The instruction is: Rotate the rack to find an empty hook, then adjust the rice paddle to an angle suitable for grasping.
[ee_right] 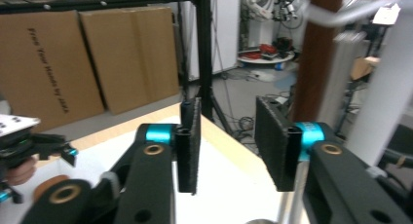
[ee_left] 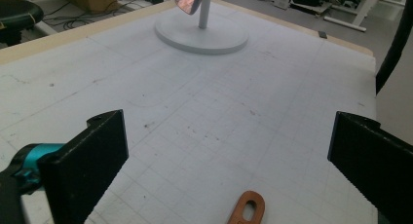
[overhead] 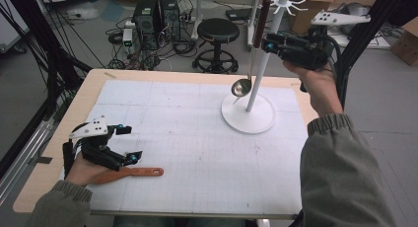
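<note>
Both tongs are empty. The left tongs (overhead: 130, 144) sit low over the near left of the white mat (overhead: 197, 153) with their jaws spread wide. Just in front of that hand a wooden spatula (overhead: 133, 172) lies flat on the mat. Its blade end is tucked under the hand. The left gripper view cuts it off to little more than the holed handle tip.

Farther back, a ladle (overhead: 240, 87) hangs beside the pole of a white stand (overhead: 249, 116). Its steel bowl is down near the round base and its brown handle runs up toward the hooks at the top.

The right tongs (overhead: 267, 43) are held level by that handle, high above the table. Their jaws stand a narrow gap apart with nothing between them. In the right gripper view the handle rises beyond the right jaw, outside the gap.

I judge the ladle stiff and fairly light but bowl-heavy, so it is likely to swing on its hook if nudged. The polished metal stem looks slippery. The thicker brown handle is the better place to take hold, below the hook, squarely across its width. The spatula looks light and rigid, but it lies thin and flat, so it would be easiest to lift by its handle.

How the ladle sits on its hook is hard to make out: the top is small in the high view and blurred in the right gripper view. I cannot tell whether the right jaw touches the handle.
</note>
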